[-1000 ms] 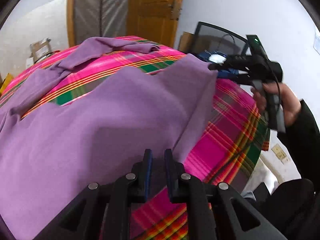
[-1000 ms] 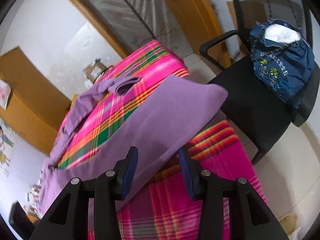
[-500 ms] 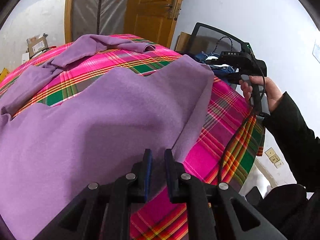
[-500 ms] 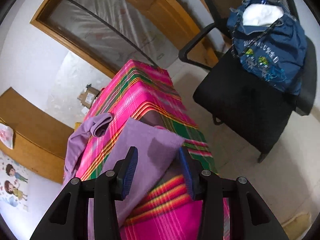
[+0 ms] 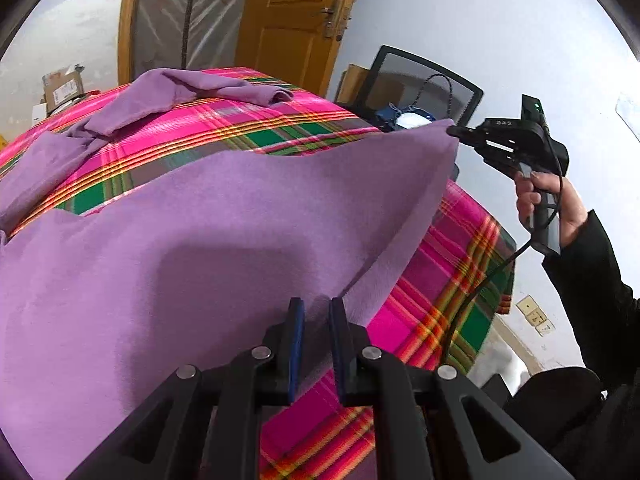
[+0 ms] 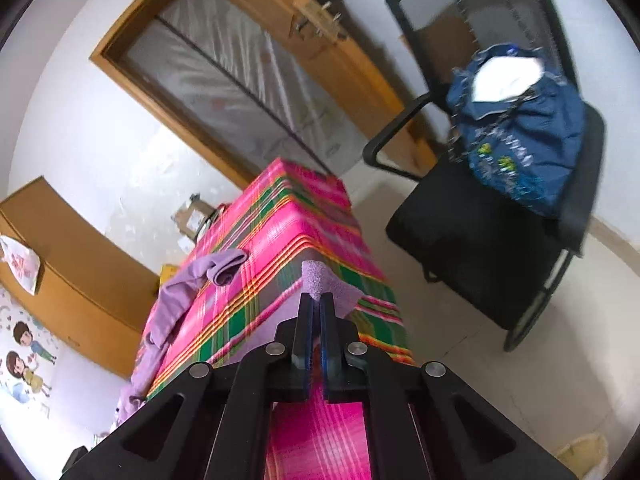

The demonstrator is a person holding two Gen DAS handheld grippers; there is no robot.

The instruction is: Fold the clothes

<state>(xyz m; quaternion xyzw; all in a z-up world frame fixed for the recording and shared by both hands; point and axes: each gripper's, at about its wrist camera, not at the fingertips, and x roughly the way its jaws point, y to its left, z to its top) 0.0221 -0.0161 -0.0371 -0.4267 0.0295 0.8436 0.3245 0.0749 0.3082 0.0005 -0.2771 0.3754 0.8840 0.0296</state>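
A purple garment (image 5: pixel 200 248) lies spread over a table covered with a pink plaid cloth (image 5: pixel 432 280). Its sleeve (image 5: pixel 188 88) trails toward the far end. My left gripper (image 5: pixel 316 308) is shut on the garment's near hem, cloth pinched between the blue pads. In the left wrist view the right gripper (image 5: pixel 454 132) holds the far right corner, lifted off the table. The right wrist view shows that gripper (image 6: pixel 316 300) shut on the purple corner (image 6: pixel 320 280), with the sleeve (image 6: pixel 200 276) bunched farther along the plaid cloth (image 6: pixel 280 216).
A black mesh office chair (image 6: pixel 492 216) with a blue bag (image 6: pixel 520 128) on its seat stands right of the table. A wooden door (image 5: pixel 288 28) and plastic-covered doorway are behind. A person's hand and dark sleeve (image 5: pixel 588 264) hold the right gripper.
The right gripper went from open beside the garment's corner to shut on it and has lifted that corner up. The left gripper stays shut on the hem.
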